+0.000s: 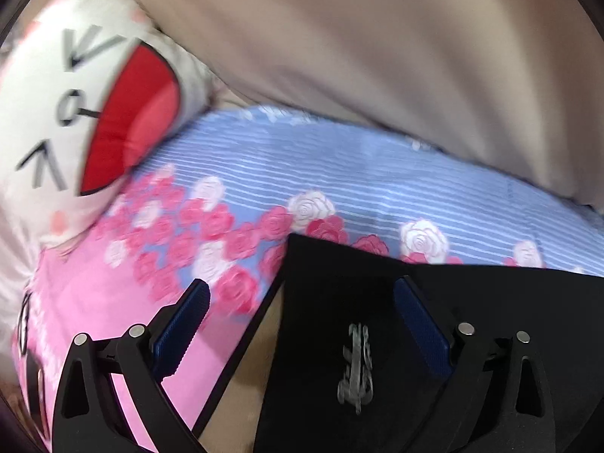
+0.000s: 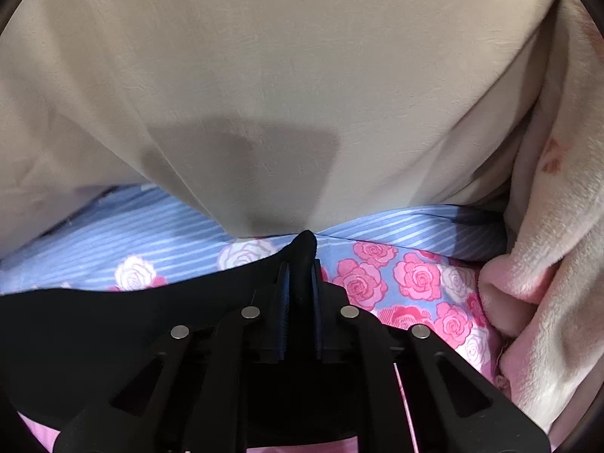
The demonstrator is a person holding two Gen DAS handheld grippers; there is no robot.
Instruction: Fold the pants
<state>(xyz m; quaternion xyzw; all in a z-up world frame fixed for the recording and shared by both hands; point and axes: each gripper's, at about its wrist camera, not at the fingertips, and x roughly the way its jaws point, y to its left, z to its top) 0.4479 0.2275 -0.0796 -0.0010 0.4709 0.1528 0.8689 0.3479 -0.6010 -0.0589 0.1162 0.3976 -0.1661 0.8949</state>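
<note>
Left wrist view: left gripper (image 1: 302, 324) spread wide, gripping nothing, poised over black pants (image 1: 472, 302) lying on floral bedsheet (image 1: 339, 173), presumably for taking an edge.

Right wrist view: right gripper (image 2: 300, 283) clamped on pants corner, ready for carrying the fold.

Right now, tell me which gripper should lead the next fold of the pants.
Right. The right gripper is shut on an edge of the black pants, so it can probably carry it over. The left gripper is open, gripping nothing.
</note>
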